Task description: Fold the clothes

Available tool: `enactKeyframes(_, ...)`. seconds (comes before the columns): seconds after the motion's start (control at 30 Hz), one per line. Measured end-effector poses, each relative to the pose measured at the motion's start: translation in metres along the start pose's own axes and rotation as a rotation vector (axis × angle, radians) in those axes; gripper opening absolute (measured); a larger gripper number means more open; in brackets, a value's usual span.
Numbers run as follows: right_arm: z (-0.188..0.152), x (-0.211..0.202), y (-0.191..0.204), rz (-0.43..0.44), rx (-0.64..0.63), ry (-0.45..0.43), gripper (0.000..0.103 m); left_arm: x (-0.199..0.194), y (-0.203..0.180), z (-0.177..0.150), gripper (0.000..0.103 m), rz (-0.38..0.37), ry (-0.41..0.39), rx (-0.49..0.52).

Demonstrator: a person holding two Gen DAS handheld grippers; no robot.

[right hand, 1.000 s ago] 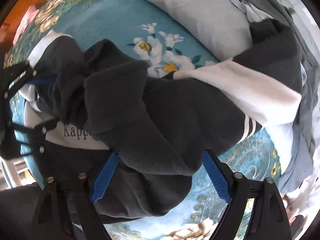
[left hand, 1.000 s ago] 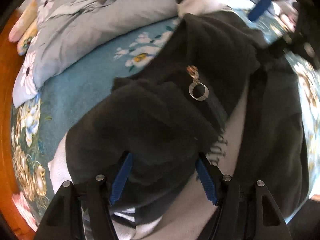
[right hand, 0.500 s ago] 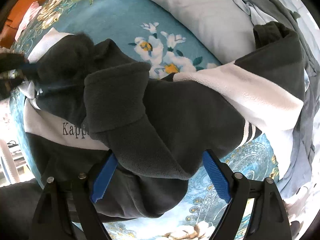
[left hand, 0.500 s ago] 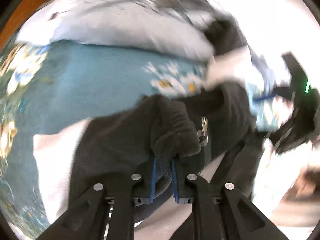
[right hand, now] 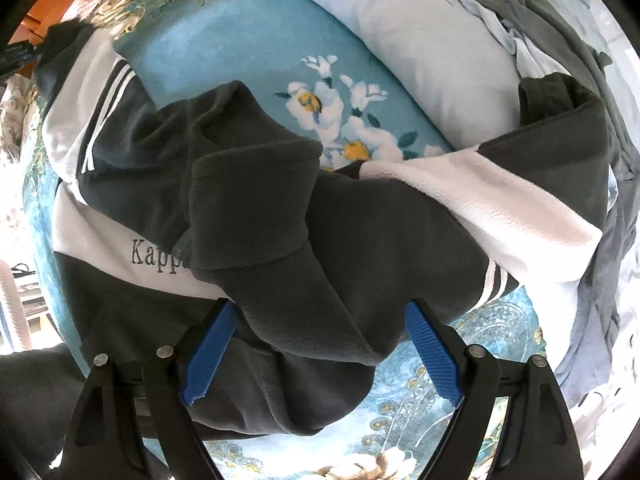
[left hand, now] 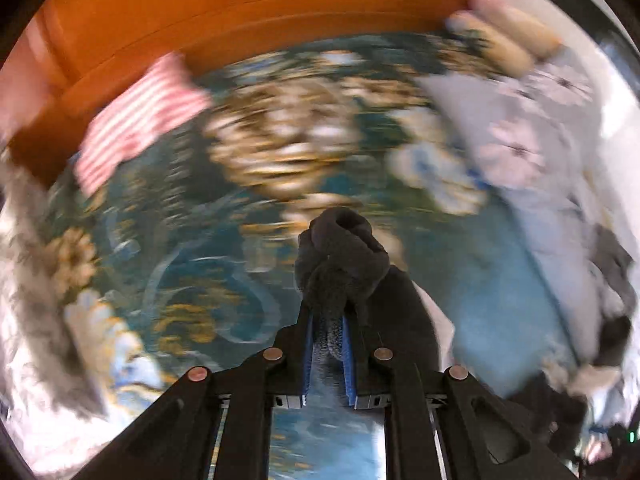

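A dark grey and white fleece jacket (right hand: 352, 232) with "Kappa" lettering lies spread on the blue floral bed. My right gripper (right hand: 320, 344) hovers open over its middle, blue pads either side of a raised dark fold, nothing clamped. In the left wrist view my left gripper (left hand: 327, 344) is shut on a bunched dark cuff of the jacket sleeve (left hand: 344, 252), held up over the bedspread; that view is motion-blurred. In the right wrist view the sleeve (right hand: 80, 80) stretches out to the upper left, where the left gripper's dark tip (right hand: 18, 54) shows at the frame edge.
A pale blue pillow (right hand: 420, 40) and loose grey clothes (right hand: 560, 20) lie at the far side. An orange wooden bed frame (left hand: 240, 8) runs behind. A pink striped cloth (left hand: 140, 116) sits near the frame. Floral bedspread (right hand: 480, 360) shows around the jacket.
My left gripper shut on the sleeve cuff and swung left, pulling the sleeve straight out toward the wooden frame. The right gripper stayed open, shifting little.
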State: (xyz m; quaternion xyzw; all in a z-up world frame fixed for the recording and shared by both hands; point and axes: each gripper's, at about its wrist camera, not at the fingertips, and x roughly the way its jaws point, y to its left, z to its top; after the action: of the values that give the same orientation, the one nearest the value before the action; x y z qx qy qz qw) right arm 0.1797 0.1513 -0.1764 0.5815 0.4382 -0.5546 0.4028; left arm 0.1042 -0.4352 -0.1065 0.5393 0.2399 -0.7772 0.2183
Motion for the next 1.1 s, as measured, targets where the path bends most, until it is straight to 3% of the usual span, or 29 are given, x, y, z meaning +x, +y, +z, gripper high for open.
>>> enactKeyframes(0.07, 0.001, 0.002, 0.001, 0.002, 0.024, 0.015, 0.087, 0.010, 0.029, -0.004, 0.014, 0.059, 0.027, -0.111)
enactKeyframes(0.17, 0.001, 0.002, -0.001, 0.015, 0.059, 0.007, 0.085, 0.023, 0.056, -0.028, 0.018, 0.054, 0.104, -0.277)
enactKeyframes(0.27, 0.001, 0.002, -0.001, 0.016, 0.070, 0.009, 0.085, 0.025, 0.051, -0.050, 0.031, 0.063, 0.171, -0.277)
enactKeyframes(0.37, 0.001, 0.001, 0.004, 0.007, 0.054, 0.013, 0.085, 0.010, 0.018, -0.065, 0.040, 0.060, 0.193, -0.165)
enactKeyframes(0.47, 0.002, -0.001, 0.013, -0.005, 0.022, 0.005, 0.082, 0.005, -0.033, -0.079, 0.060, -0.080, 0.257, -0.075)
enactKeyframes(0.53, 0.003, -0.003, 0.019, -0.013, 0.000, 0.000, 0.068, 0.018, -0.068, -0.082, 0.060, -0.190, 0.327, -0.064)
enactKeyframes(0.6, 0.004, -0.004, 0.025, -0.021, -0.022, -0.004, 0.062, 0.038, -0.106, -0.088, 0.060, -0.280, 0.416, -0.096)
enactKeyframes(0.67, 0.004, 0.000, 0.029, -0.032, -0.034, -0.001, 0.054, 0.060, -0.140, -0.094, 0.060, -0.328, 0.496, -0.135)
enactKeyframes(0.77, 0.006, 0.008, 0.030, -0.049, -0.029, 0.005, 0.050, 0.090, -0.176, -0.103, 0.060, -0.302, 0.610, -0.202)
enactKeyframes(0.83, 0.007, 0.013, 0.030, -0.056, -0.021, 0.007, 0.046, 0.102, -0.185, -0.112, 0.060, -0.233, 0.660, -0.252)
enactKeyframes(1.03, 0.002, 0.014, 0.024, -0.050, 0.038, -0.008, 0.041, 0.116, -0.185, -0.124, 0.057, -0.089, 0.691, -0.352)
enactKeyframes(1.1, 0.002, 0.016, 0.024, -0.053, 0.047, -0.004, 0.036, 0.117, -0.185, -0.123, 0.045, -0.056, 0.688, -0.351)
